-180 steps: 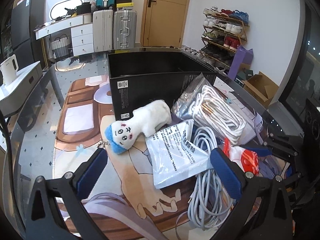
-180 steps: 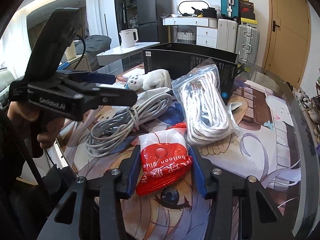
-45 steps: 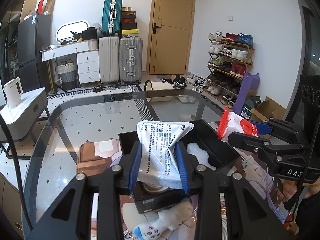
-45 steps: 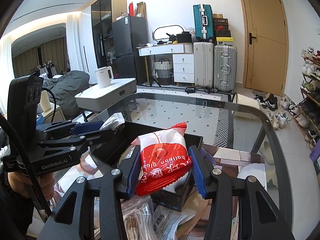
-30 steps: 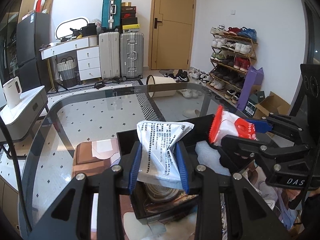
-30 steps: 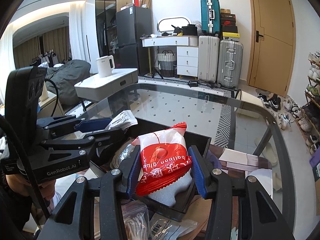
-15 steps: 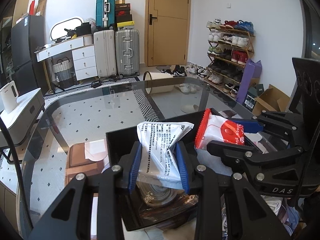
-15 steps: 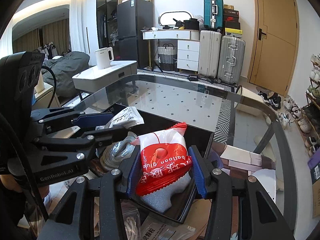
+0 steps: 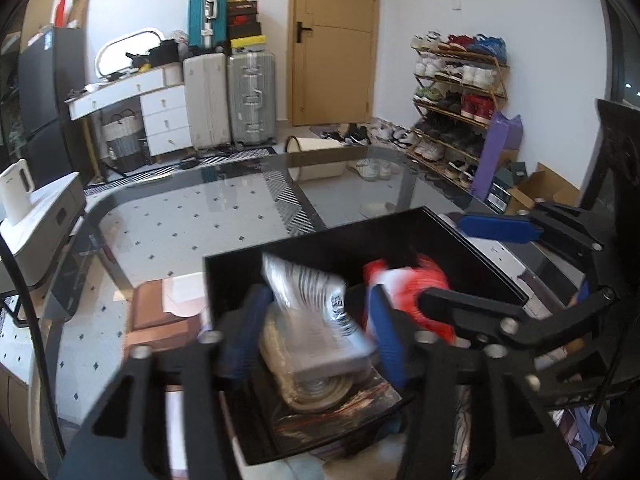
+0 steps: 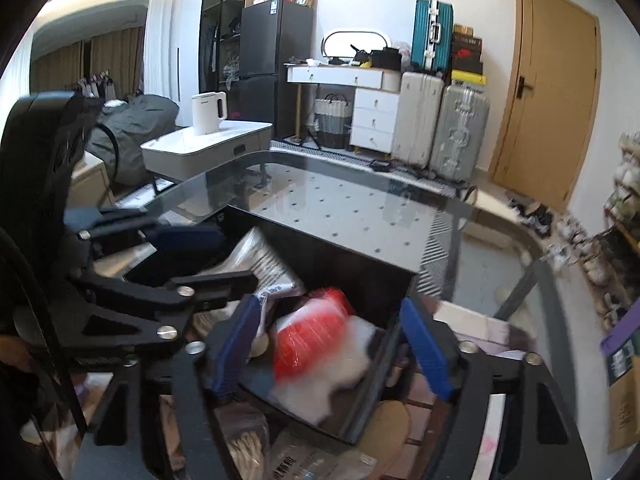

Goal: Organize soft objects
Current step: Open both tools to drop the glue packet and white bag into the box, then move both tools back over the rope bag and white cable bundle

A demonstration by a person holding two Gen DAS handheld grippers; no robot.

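Observation:
A black box (image 9: 472, 248) stands open on the glass table. My left gripper (image 9: 316, 332) is open above it; the white printed bag (image 9: 308, 296) is blurred, loose between the fingers, over a coiled cable (image 9: 316, 388). My right gripper (image 10: 328, 344) is open over the same box (image 10: 344, 252); the red and white packet (image 10: 312, 332) is blurred, free of the fingers, inside the box on white foam (image 10: 320, 384). The white bag shows there too (image 10: 260, 264).
The glass table edge (image 9: 224, 176) curves beyond the box. A bagged rope (image 10: 244, 436) and a printed bag (image 10: 304, 464) lie in front of the box. Suitcases (image 9: 228, 96), a shoe rack (image 9: 460, 92) and a kettle (image 10: 208, 112) stand around the room.
Both grippers have opened. The white bag and the red packet have left the fingers and are dropping into the black box. Both grippers have moved closer over the box.

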